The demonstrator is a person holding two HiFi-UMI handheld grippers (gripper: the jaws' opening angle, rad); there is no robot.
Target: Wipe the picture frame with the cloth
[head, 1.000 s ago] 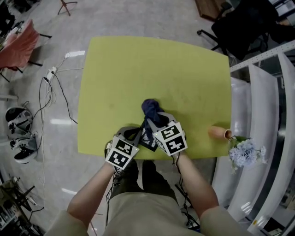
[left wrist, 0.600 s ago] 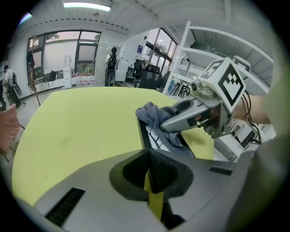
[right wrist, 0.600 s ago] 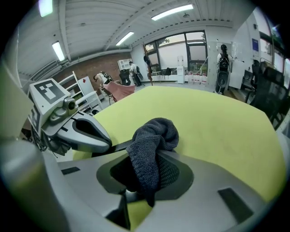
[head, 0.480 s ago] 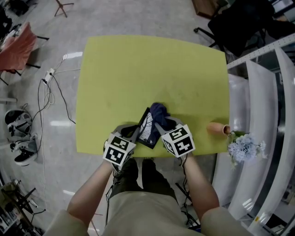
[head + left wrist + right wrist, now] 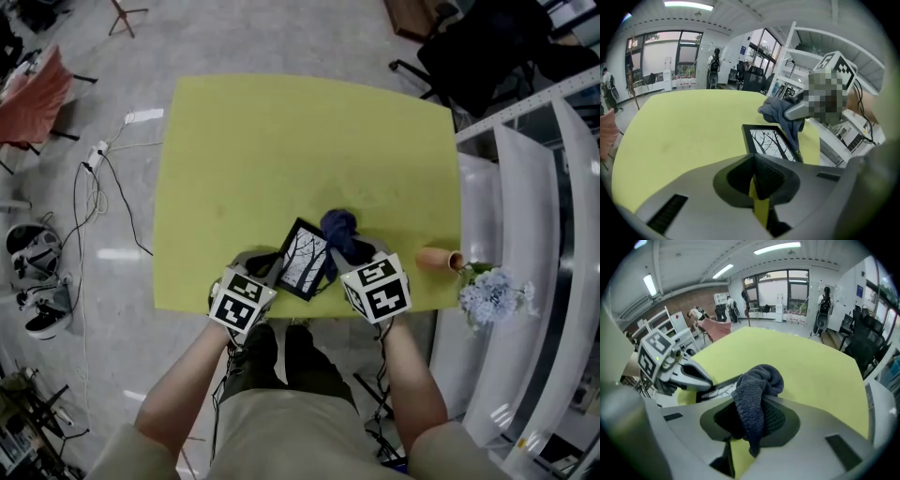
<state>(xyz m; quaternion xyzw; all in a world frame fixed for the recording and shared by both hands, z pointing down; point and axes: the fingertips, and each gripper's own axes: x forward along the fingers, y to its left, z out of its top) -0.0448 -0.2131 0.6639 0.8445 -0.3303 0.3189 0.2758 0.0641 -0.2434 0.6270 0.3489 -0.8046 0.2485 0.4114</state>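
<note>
- Left gripper (image 5: 757, 169) has its jaws drawn in to a thin slit on the near edge of the picture frame (image 5: 303, 260). The frame's lower edge disappears right behind the jaw tips in the left gripper view.
- Right gripper (image 5: 752, 420) is clamped on the cloth (image 5: 339, 225). In the right gripper view, dark blue knitted fabric fills the space between the jaws, with a bunch rising above them and a tail hanging below.
- In the head view, the two grippers sit side by side at the 6 o'clock edge of the yellow-green table (image 5: 281, 141), each with its marker cube toward the person.
- The black-rimmed frame holds a pale print of bare branches and lies askew between the grippers, its far corner pointing toward 12 o'clock.
- The bunched cloth sits at 1 o'clock from the frame's middle, against its right-hand edge. In the left gripper view it drapes down along that edge.
- At 3 o'clock from the right gripper, a small terracotta pot (image 5: 439, 260) lies on its side at the table's edge.
- Pale blue flowers (image 5: 492, 298) lie just beyond the pot, toward 4 o'clock.
- White shelving (image 5: 534, 187) runs along the table's 3 o'clock side.
- A cable (image 5: 127, 202) trails over the floor at 9 o'clock.
</note>
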